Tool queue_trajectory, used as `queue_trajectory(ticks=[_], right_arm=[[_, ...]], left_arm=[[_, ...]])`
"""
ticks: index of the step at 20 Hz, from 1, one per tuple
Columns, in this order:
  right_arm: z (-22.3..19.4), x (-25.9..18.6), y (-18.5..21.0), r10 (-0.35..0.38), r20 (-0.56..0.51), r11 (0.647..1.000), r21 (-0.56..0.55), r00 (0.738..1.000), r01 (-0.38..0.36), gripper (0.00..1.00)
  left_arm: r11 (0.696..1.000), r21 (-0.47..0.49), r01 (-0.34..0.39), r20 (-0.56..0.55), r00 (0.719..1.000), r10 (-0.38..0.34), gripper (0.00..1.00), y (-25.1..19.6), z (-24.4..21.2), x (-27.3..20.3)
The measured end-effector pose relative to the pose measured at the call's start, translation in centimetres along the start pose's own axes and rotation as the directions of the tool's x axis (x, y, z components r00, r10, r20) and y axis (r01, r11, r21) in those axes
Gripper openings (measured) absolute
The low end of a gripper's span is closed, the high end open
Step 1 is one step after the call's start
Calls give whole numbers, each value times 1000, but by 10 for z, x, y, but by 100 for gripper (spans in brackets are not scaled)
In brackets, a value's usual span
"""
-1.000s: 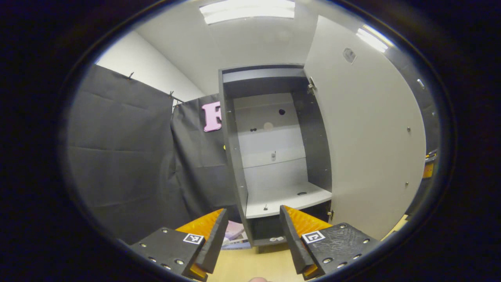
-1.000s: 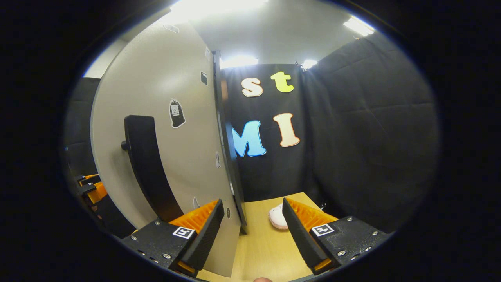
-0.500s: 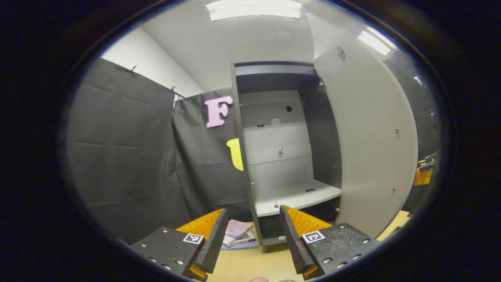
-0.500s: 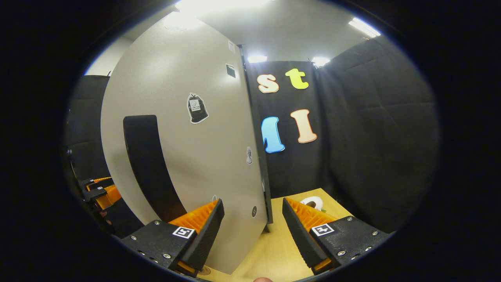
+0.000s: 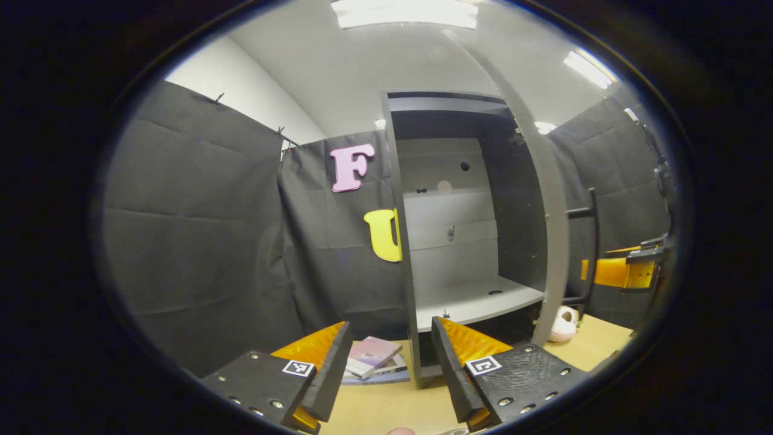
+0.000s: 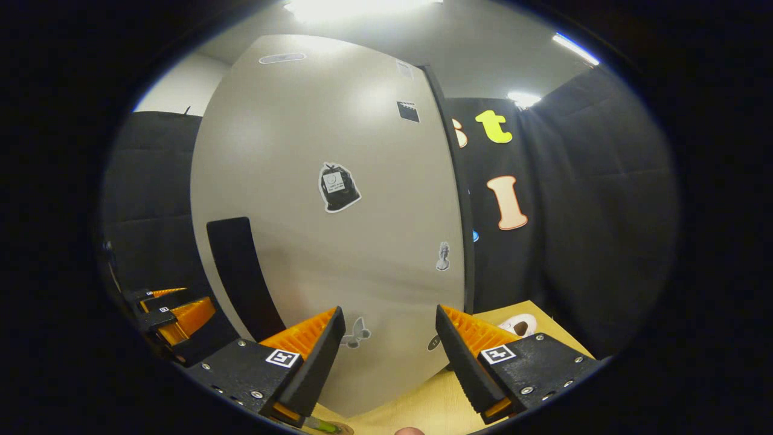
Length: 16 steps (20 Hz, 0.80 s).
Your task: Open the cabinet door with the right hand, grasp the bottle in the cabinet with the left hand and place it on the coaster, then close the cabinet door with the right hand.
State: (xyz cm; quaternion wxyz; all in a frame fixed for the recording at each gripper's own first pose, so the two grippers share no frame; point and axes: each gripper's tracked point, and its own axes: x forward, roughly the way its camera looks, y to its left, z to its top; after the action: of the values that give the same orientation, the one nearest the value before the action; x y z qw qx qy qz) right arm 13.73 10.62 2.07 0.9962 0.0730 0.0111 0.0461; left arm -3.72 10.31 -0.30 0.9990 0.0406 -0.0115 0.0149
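Cabinet door (image 6: 338, 229) grey, stickered, partly swung, black handle (image 6: 241, 278). Books (image 5: 374, 359) by cabinet (image 5: 459, 241) base. Left gripper (image 5: 386, 368) and right gripper (image 6: 386, 356) jaws apart, empty.

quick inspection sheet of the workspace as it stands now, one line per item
surface: pale wood table, bare patches in front of the cabinet.
job's things: cabinet open, its shelf bare; cabinet door part open, edge-on in the left gripper view, dark handle on its outer face. At the bottom edge of the right gripper view, a round rim, maybe the coaster; cannot tell.
clutter: stack of books left of the cabinet; small pale object on the table right of the door.
grippers: left tongs open, empty; right tongs open, empty, facing the door.
cables: nothing seen.
surroundings: black cloth walls, ceiling lights.
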Motion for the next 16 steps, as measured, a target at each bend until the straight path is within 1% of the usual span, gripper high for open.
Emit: queue_trajectory(ticks=[2,3,4,5,6,7,11,12,14,15,16], right_arm=[[-3,2,-3,-14,-2,999,-31,1000,13,93],[-4,2,-2,-24,-1,999,-44,1000,24,89],[-5,1,0,-24,-1,999,-48,1000,24,89],[-6,2,1,-23,-3,999,-49,1000,23,93],[-6,1,1,-29,0,998,-55,1000,29,94],[-4,0,-2,-47,6,996,-69,999,47,93],[2,-6,-3,-92,57,983,-152,994,100,94],[5,-8,-2,-91,72,981,-164,993,102,94],[5,-17,2,-90,95,984,-149,991,103,94],[8,-19,-2,-102,105,984,-136,989,116,91],[10,-22,-4,-111,114,984,-127,987,126,94]], left_arm=[[1000,-11,-3,-1,1000,3,80,-2,1,1],[1000,-20,-3,-3,1000,3,80,-7,0,1],[1000,-31,3,-5,1000,-3,78,-13,1,1],[999,-39,7,-5,1000,-7,77,-19,1,1],[999,-43,8,-3,1000,-8,75,-25,4,1],[999,-42,9,-1,1000,-9,80,-30,7,1],[1000,-29,12,15,1000,-12,80,-54,20,1],[1000,-23,10,15,1000,-9,80,-60,23,1],[1000,-3,13,20,1000,-13,80,-70,27,1],[1000,-3,9,23,1000,-8,80,-71,25,0],[1000,-21,10,27,1000,-10,80,-75,24,-4]])
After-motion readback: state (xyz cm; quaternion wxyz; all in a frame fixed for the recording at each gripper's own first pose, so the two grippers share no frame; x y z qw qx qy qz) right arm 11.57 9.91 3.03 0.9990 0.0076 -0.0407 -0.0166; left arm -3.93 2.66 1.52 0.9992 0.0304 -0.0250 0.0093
